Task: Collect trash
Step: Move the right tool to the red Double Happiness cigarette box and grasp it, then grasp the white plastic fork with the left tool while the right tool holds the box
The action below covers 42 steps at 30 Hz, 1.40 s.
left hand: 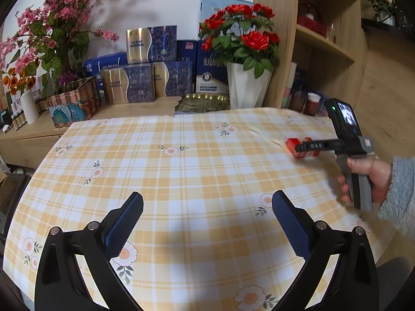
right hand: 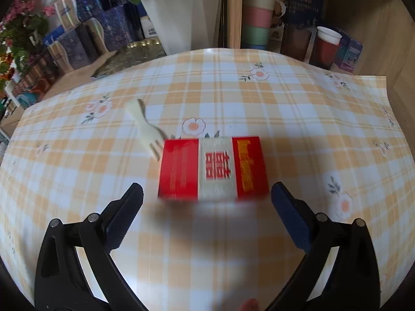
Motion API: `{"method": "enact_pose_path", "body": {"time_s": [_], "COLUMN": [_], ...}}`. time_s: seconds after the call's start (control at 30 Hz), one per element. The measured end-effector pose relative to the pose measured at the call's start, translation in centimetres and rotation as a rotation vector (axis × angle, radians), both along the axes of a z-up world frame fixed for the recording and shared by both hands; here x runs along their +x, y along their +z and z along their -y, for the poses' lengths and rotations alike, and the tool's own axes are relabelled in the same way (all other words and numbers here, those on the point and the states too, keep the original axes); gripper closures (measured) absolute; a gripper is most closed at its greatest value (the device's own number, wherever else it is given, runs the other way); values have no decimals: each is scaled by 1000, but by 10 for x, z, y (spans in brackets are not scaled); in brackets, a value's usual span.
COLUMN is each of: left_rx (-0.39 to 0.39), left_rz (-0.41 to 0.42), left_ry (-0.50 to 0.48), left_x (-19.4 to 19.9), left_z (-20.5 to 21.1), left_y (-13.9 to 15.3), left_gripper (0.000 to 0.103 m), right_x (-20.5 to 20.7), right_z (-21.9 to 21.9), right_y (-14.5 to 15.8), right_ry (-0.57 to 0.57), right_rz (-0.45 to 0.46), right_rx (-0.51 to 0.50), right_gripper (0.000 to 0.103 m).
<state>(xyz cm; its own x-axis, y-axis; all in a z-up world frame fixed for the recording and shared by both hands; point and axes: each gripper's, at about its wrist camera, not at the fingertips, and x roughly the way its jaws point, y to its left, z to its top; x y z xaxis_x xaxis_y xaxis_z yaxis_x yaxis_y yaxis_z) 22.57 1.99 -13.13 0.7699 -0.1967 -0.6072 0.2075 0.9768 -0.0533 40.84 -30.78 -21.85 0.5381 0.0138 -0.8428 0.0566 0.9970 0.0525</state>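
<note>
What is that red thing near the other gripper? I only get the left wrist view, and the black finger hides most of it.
Observer: A flat red and white cardboard box with a large red symbol on its white middle band, lying on the yellow checked tablecloth.
Operator: Has the right gripper grabbed it?
Observer: No. The right gripper is open, its dark blue pads apart at the box's near corners, neither visibly touching it.
Operator: Anything else beside it?
Observer: A small cream plastic fork lies at the box's far left corner, prongs toward the box. Your view doesn't show it.
</note>
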Motion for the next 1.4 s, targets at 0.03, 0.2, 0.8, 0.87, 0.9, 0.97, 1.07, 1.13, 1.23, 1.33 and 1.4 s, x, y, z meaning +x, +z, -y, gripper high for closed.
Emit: {"method": "enact_pose_path", "body": {"time_s": [0.03,0.2,0.8,0.87,0.9,0.97,1.07,1.13,1.23,1.33,1.4], "left_rx": [4,-72,-266,-264,-262,-244,-160,-107,-18,84,140], "left_rz": [-6,-95,-442,-458,-462,-475,-470,-441,-401,-364,-328], "left_ry": [3,-12,-43,-38,-32,-26,-1,24,48,83,60], "left_x": [3,25,180,201,209,225,240,246,251,250,245], "left_z": [0,-3,124,149,157,177,200,212,226,237,244], "left_y": [-2,-14,-54,-58,-60,-67,-76,-79,-81,-84,-85], "left_gripper": [6,6,40,42,42,46,49,49,49,58,69], "right_x": [6,21,-61,-58,-57,-59,-62,-64,-68,-67,-66], "right_z": [-1,3,81,87,90,97,111,114,117,116,115], "right_y": [-3,-12,18,13,13,11,9,7,8,8,8], "right_ry": [-7,-31,-115,-131,-134,-154,-206,-221,-230,-226,-216], "right_rz": [-8,-55,286,256,261,265,269,274,287,288,282], "right_rx": [-16,-54,-21,6,26,61,121,144,161,160,156], "right_gripper": [6,8,16,16,16,16,16,16,16,16,16]}}
